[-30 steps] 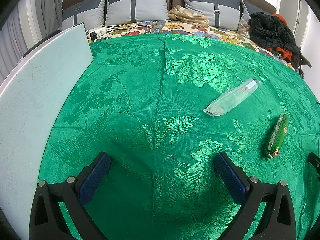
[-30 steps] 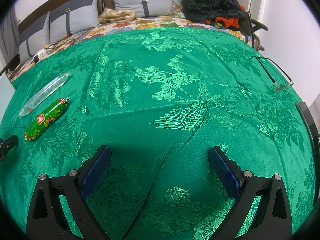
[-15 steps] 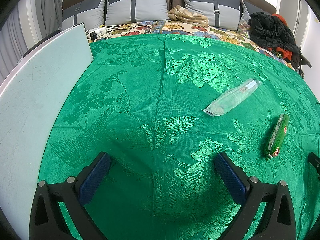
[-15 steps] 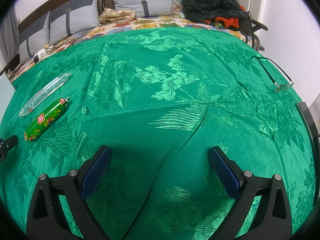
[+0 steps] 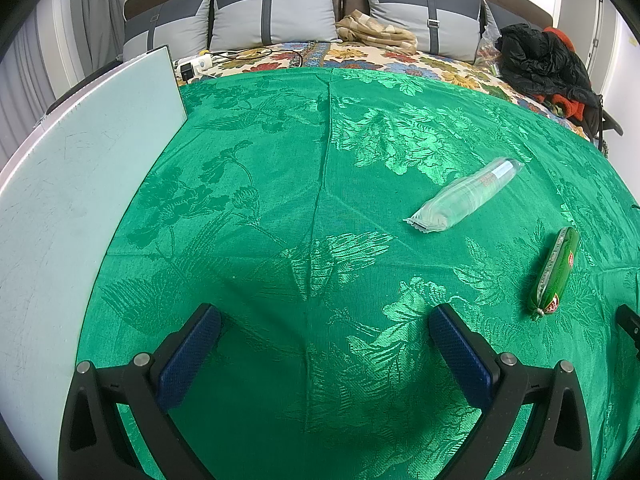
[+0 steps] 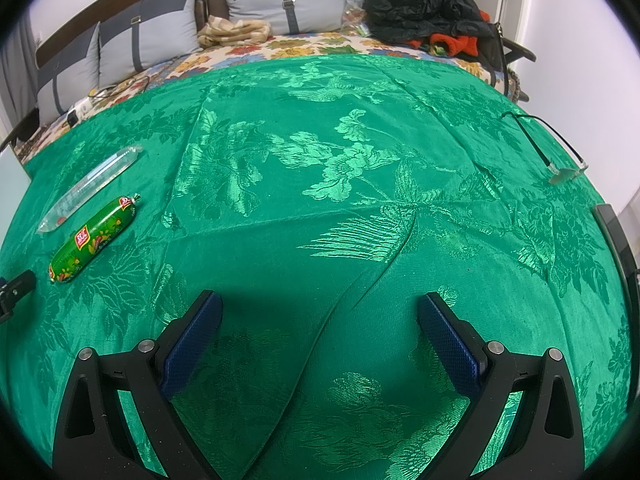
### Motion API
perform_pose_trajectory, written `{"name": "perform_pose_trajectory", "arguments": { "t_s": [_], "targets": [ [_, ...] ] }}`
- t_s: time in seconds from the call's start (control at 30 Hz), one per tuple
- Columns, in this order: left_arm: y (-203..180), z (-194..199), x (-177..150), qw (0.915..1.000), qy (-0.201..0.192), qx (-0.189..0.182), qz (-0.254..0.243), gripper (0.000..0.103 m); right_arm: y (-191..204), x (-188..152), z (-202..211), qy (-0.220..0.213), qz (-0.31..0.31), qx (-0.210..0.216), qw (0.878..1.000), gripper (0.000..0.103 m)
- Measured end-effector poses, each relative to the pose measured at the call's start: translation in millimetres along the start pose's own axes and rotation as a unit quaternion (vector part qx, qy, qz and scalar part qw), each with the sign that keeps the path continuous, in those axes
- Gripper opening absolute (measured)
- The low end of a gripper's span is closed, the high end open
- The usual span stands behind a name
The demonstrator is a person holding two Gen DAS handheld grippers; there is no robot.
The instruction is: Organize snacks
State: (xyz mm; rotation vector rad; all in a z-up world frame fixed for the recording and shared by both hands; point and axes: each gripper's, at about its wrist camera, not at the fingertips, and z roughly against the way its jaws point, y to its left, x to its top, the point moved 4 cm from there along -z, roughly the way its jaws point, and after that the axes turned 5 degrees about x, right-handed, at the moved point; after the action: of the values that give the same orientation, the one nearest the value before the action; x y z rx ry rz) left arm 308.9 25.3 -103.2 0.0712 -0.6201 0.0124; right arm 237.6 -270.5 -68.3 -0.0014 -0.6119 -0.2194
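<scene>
A clear wrapped snack packet (image 5: 468, 199) and a green sausage stick (image 5: 554, 273) lie on the green cloth, ahead and to the right of my left gripper (image 5: 326, 326), which is open and empty. In the right wrist view the same packet (image 6: 90, 188) and green sausage (image 6: 94, 239) lie far left of my right gripper (image 6: 320, 312), also open and empty. Both grippers hover low over the cloth, apart from the snacks.
A pale board (image 5: 72, 200) borders the cloth on the left. Eyeglasses (image 6: 552, 152) lie at the far right of the cloth. Pillows (image 5: 276, 12), a folded towel and dark clothes (image 6: 420, 4) sit on the bed behind.
</scene>
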Motion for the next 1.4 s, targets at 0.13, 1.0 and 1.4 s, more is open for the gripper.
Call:
{"name": "perform_pose_trajectory", "arguments": {
  "t_s": [0.13,1.0,1.4],
  "targets": [
    [0.0,0.2,0.0,1.0,0.0,0.0,0.0,0.103,-0.1,-0.1,0.6,0.0,0.0,0.0,1.0,0.101],
    [0.0,-0.3,0.2,1.0,0.0,0.0,0.0,0.103,-0.1,0.1,0.8,0.001,0.0,-0.001,1.0,0.101],
    [-0.1,-3.9,4.8,1.0,0.0,0.001,0.002,0.103,-0.1,0.1,0.1,0.001,0.0,-0.001,1.0,0.101]
  ]
}}
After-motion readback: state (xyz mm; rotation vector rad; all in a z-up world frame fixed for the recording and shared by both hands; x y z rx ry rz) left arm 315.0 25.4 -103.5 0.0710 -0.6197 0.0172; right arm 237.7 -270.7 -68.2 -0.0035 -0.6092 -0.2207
